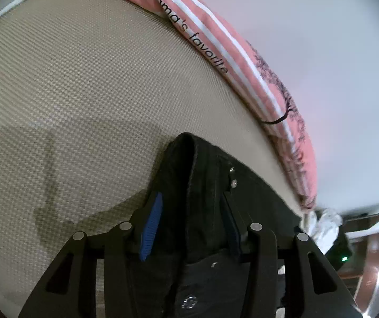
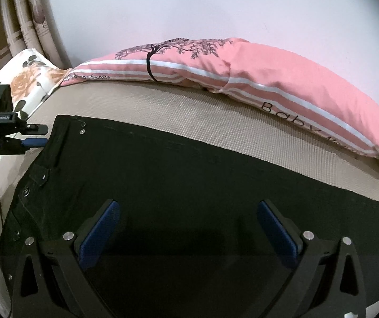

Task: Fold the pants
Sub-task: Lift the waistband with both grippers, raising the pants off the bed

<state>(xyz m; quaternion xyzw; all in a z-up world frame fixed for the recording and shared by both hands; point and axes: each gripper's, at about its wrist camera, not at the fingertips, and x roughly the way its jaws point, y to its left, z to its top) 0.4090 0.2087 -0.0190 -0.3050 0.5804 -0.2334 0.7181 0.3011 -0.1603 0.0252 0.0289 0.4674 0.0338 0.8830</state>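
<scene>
Black pants [image 2: 178, 175] lie flat on a beige woven mat [image 2: 215, 122], waistband toward the left. In the left wrist view the waistband corner [image 1: 197, 185] bunches up between my left gripper's [image 1: 193, 204] blue-padded fingers, which are not fully closed on it. The left gripper also shows in the right wrist view [image 2: 38, 135], jaws apart at the pants' top left corner. My right gripper [image 2: 188, 209] is wide open and empty, hovering just above the middle of the pants.
A long pink pillow [image 2: 268, 79] with white stripes and a tree print lies along the mat's far edge against a white wall. A floral pillow [image 2: 27, 82] sits at the far left. Dark furniture and white cloth [image 1: 327, 228] show past the mat's corner.
</scene>
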